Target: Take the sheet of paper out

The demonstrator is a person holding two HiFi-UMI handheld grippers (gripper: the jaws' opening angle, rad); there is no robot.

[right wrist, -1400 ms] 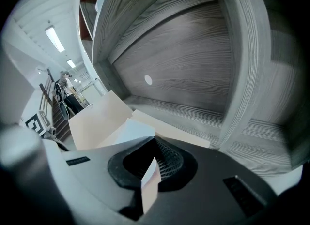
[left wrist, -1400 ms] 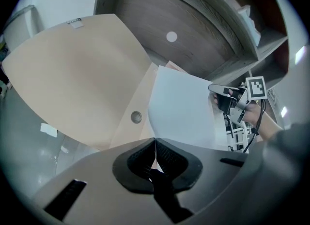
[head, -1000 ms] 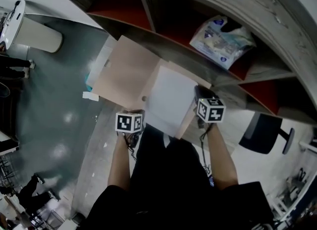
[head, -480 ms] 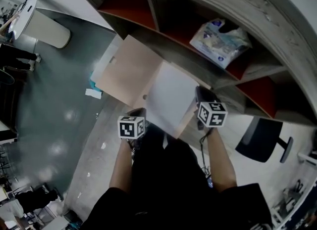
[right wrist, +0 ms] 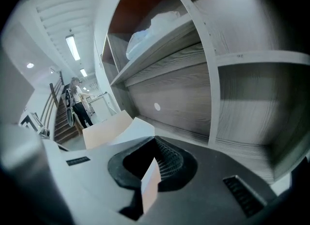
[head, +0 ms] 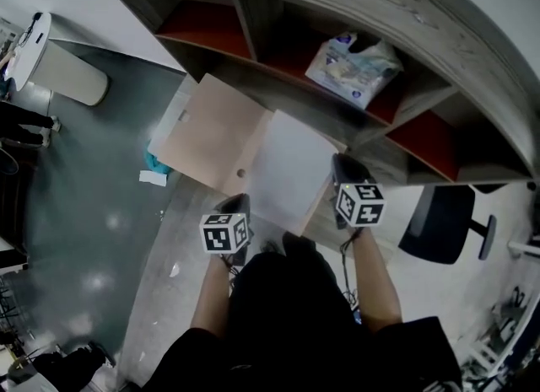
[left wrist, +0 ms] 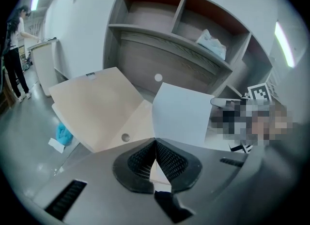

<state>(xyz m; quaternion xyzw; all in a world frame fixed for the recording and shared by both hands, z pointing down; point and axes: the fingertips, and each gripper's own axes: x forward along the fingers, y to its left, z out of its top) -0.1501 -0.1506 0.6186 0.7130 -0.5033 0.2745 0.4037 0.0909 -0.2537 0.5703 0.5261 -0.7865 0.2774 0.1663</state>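
Your left gripper (left wrist: 155, 141) is pinched tight on the near edge of the tan folder (head: 211, 133); your right gripper (right wrist: 154, 157) clamps its right flap; the sheet of paper (head: 291, 167) lies inside, between both, long axis pointing away from you.

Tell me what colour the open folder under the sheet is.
Pale tan, close to beige: the folder shows best in the head view.

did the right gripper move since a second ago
Yes, slightly: in the head view the right gripper has drawn back from the shelf toward the person, widening its gap to the bag there.
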